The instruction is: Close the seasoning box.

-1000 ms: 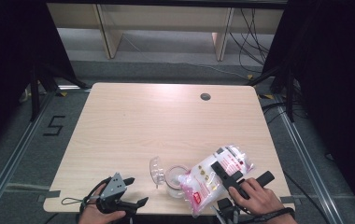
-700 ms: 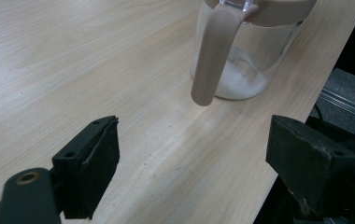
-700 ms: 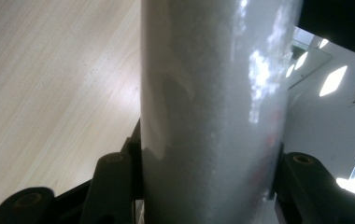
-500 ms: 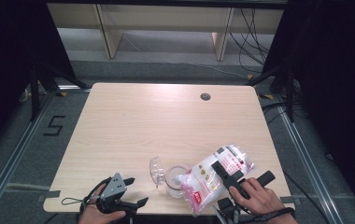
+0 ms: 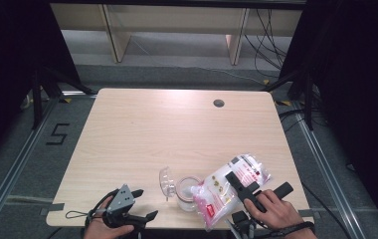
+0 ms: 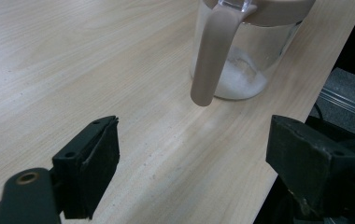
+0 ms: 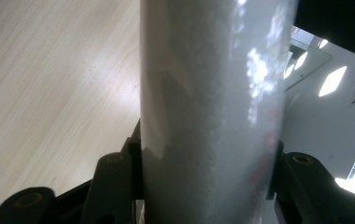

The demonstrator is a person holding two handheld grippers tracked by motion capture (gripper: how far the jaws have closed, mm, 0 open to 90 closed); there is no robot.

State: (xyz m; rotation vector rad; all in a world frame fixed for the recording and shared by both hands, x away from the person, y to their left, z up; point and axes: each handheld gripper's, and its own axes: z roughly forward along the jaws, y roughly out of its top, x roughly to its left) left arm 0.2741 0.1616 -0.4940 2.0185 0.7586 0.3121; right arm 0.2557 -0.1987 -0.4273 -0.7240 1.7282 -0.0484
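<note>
A clear jar (image 5: 186,193) with a beige rim stands near the table's front edge, its clear lid (image 5: 166,180) flipped open to the left. In the left gripper view the jar (image 6: 248,70) has a beige handle (image 6: 209,56) and a little white powder at its bottom. A plastic bag (image 5: 232,186) of white grains with a red label lies tilted over the jar, spout end toward its mouth. My right gripper (image 5: 237,183) is shut on the bag (image 7: 213,107), jaws pressed on both sides. My left gripper (image 5: 144,204) rests open at the front left, apart from the jar, nothing between its jaws (image 6: 194,163).
The wooden table (image 5: 177,129) has a dark round cable hole (image 5: 219,103) at the back right. Beyond it stand shelf legs and loose cables on the floor. A "5" mark (image 5: 57,134) is on the floor at the left.
</note>
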